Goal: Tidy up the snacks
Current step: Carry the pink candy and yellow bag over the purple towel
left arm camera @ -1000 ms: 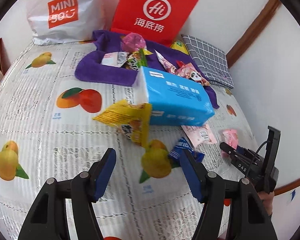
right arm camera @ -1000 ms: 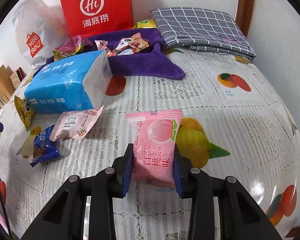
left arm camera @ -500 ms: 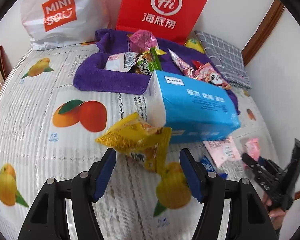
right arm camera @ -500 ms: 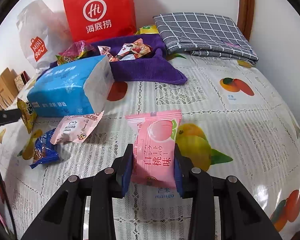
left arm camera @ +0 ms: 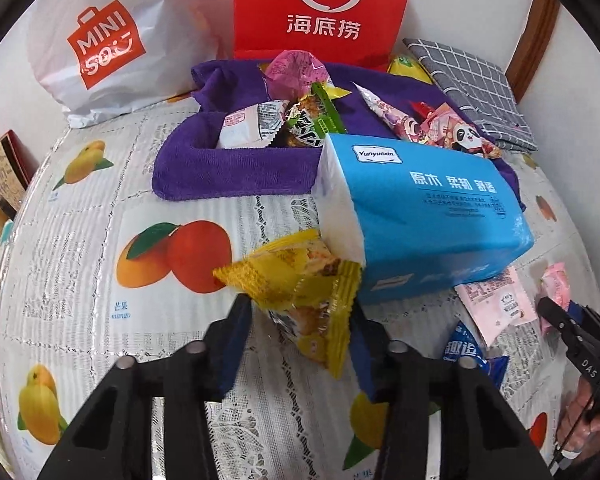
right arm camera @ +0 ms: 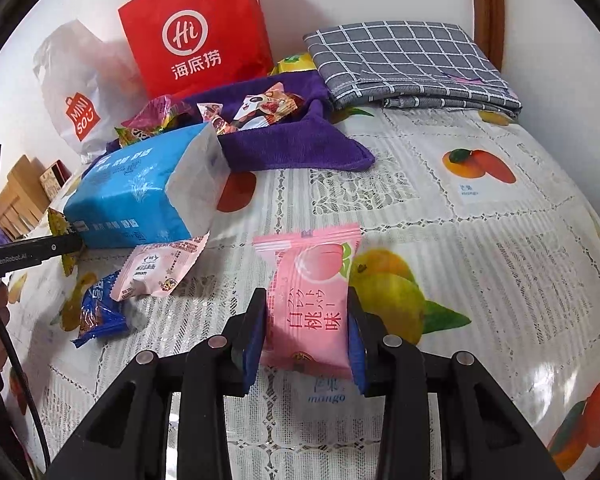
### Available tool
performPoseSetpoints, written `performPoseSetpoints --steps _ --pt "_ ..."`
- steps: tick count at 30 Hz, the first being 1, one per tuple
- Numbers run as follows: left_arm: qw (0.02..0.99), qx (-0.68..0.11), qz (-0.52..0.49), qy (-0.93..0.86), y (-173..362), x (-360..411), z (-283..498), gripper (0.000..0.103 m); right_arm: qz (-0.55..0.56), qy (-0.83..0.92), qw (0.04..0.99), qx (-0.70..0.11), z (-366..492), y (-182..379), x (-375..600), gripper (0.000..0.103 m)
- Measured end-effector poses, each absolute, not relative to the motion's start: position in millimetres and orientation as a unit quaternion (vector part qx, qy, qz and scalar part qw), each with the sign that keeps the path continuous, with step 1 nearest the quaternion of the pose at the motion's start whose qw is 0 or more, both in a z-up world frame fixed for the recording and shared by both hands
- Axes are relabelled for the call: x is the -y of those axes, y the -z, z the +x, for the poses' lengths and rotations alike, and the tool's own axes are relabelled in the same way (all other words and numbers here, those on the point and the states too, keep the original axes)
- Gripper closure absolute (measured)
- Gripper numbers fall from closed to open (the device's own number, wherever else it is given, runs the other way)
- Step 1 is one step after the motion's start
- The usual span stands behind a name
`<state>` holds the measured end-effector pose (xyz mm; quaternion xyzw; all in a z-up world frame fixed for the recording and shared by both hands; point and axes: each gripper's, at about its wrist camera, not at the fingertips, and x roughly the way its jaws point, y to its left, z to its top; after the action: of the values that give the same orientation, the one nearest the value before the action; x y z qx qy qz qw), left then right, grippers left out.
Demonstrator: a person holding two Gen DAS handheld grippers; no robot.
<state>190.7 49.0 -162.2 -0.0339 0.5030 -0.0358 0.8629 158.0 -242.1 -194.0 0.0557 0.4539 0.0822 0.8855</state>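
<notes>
My left gripper (left arm camera: 300, 312) is open, its jaws on either side of a yellow snack packet (left arm camera: 300, 292) that lies against the blue tissue pack (left arm camera: 420, 216). My right gripper (right arm camera: 306, 320) is shut on a pink peach-flavour snack packet (right arm camera: 308, 300), held just above the tablecloth. A purple towel (left arm camera: 228, 168) at the back holds several snacks (left arm camera: 300, 120). A pale pink packet (right arm camera: 160, 268) and a blue packet (right arm camera: 98, 308) lie loose beside the tissue pack. The right gripper also shows in the left wrist view (left arm camera: 556, 312).
A red paper bag (left arm camera: 320, 8) and a white Miniso bag (left arm camera: 104, 40) stand against the back wall. A folded grey checked cloth (right arm camera: 404, 64) lies at the back right. The fruit-print tablecloth (right arm camera: 480, 240) covers the table. The left gripper's finger (right arm camera: 32, 254) reaches in at the left.
My left gripper has moved forward so the yellow packet now sits between its open jaws. My right gripper has kept hold of the pink packet and lifted it slightly.
</notes>
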Motion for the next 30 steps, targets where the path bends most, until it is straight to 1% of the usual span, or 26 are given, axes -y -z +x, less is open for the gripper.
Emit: performPoseSetpoints --steps 2,4,10,14,17,25,30 --pt "0.862 -0.504 -0.044 0.038 160.8 -52.7 188.6 0.064 0.053 -0.081 0.886 -0.454 158.0 194.1 241.9 0.066" --pt "0.862 -0.503 -0.054 0.041 157.9 -56.2 184.1 0.070 0.051 -0.080 0.886 -0.454 158.0 194.0 241.5 0.066" --pt "0.863 -0.497 -0.074 0.049 149.9 -62.9 167.9 0.074 0.047 -0.078 0.886 -0.454 157.8 194.1 240.2 0.068" --pt "0.864 -0.492 -0.087 0.056 144.3 -67.7 153.7 0.075 0.051 -0.074 0.884 -0.459 155.5 191.9 240.6 0.069" --pt "0.866 -0.487 -0.096 0.063 138.4 -70.2 143.6 0.075 0.073 -0.087 0.880 -0.461 149.3 184.8 240.9 0.070" --pt "0.875 -0.465 -0.105 0.080 114.8 -66.7 123.5 0.075 0.064 -0.103 0.891 -0.437 131.5 142.7 227.1 0.070" --pt "0.882 -0.450 -0.107 0.091 99.0 -61.8 110.5 0.075 0.064 -0.107 0.894 -0.431 126.7 125.8 220.9 0.070"
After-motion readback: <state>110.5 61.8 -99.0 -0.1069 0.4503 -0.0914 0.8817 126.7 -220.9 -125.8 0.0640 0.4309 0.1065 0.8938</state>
